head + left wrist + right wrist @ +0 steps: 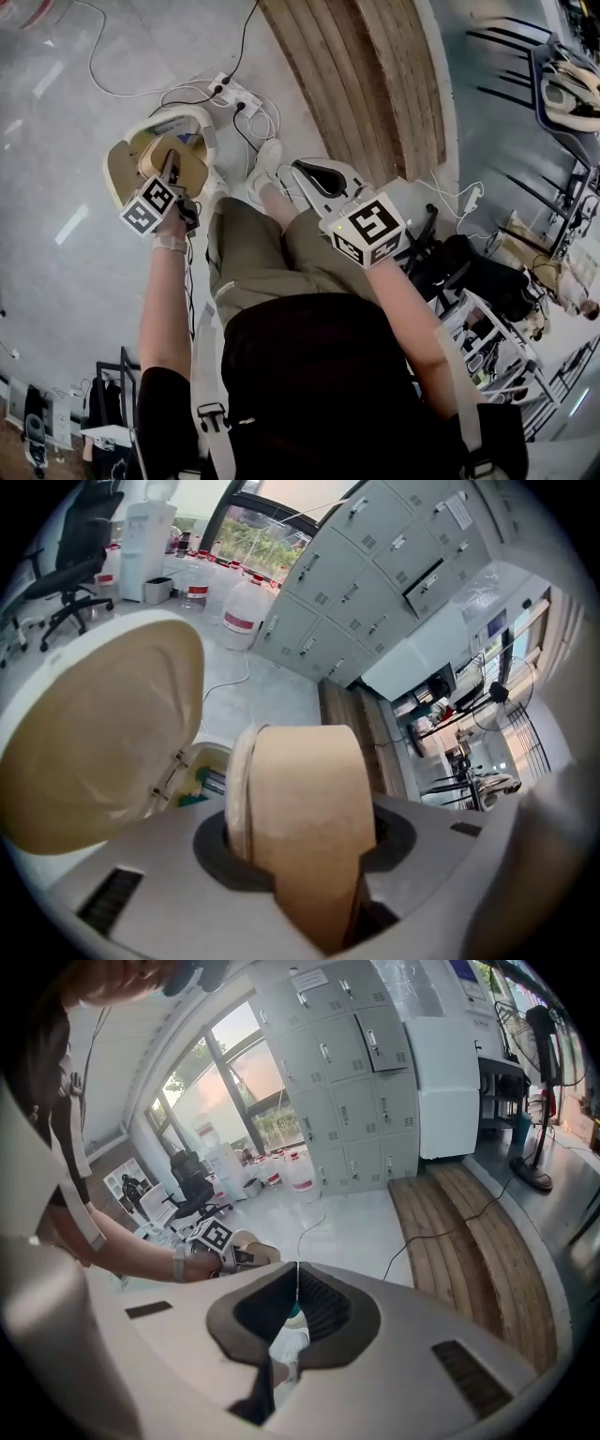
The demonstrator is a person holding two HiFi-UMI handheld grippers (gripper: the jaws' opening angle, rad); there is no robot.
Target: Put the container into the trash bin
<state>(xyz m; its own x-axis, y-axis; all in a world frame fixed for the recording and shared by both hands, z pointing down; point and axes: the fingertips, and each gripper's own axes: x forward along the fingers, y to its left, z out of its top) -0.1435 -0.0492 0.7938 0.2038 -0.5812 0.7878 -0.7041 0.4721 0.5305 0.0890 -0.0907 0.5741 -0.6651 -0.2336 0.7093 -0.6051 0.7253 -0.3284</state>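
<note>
Left gripper view, left to right: lid point(98, 733) of the trash bin point(208, 758) is flipped open, tan underside towards me. Just right of the hinge I see into the bin, with green and blue scraps inside. The container point(309, 808), a brown paper tub with a white cap on its left end, lies on its side clamped between the left gripper point(175, 176) jaws. I can't see what's in it. It's off the floor, beside the open lid and not in the bin yet.

Head view: open grey floor left of the bin. The container overlaps the near side of the bin rim. A power strip point(234, 94) and loose cables point(112, 89) lie just past the bin's far edge. My shoe point(267, 157) is right of the bin, close to it. The right gripper point(317, 175) hangs over my legs, jaw tips pressed together with nothing between them, apart from the bin. A wooden platform point(375, 75) edge runs further right, well apart from the bin.
</note>
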